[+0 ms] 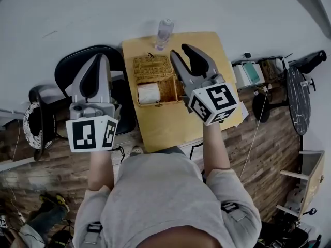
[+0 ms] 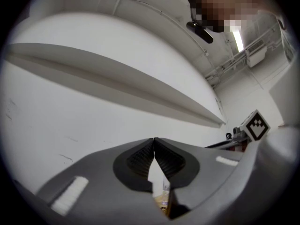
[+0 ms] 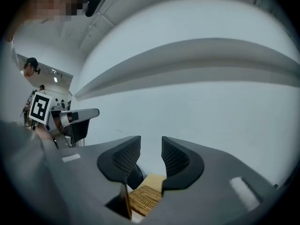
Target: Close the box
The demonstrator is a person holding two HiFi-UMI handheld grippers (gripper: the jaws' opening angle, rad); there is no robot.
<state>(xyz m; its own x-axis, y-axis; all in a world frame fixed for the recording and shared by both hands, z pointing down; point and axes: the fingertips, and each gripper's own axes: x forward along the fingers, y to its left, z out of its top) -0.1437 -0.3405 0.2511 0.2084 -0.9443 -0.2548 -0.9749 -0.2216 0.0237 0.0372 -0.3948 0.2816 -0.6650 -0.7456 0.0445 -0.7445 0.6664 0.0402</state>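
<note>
Nearest to us, we hold the left gripper [image 1: 101,57] off the left edge of the wooden surface [image 1: 170,123], over a black chair [image 1: 72,68]. Its jaws are pressed together on nothing, and we judge it waits aside because swinging a lid down needs only one tool. Our right gripper [image 1: 181,50] hangs above the right side of the wicker box [image 1: 168,89], jaws apart and empty. In the right gripper view the wicker shows below the gap, not between the pads. We judge the jaws stand open so that they can take the lid's edge or nudge it over. The box sits on the far half of the surface, with a white roll [image 1: 149,93] lying in its left part. Its lid [image 1: 151,66] is tipped back on the far side, hinged there as far as we can tell, so the box is still open and the lid has to come toward us and down. Just beyond the lid a clear bottle [image 1: 164,33] stands at the far edge, near enough that a careless sweep behind the lid could knock it
</note>
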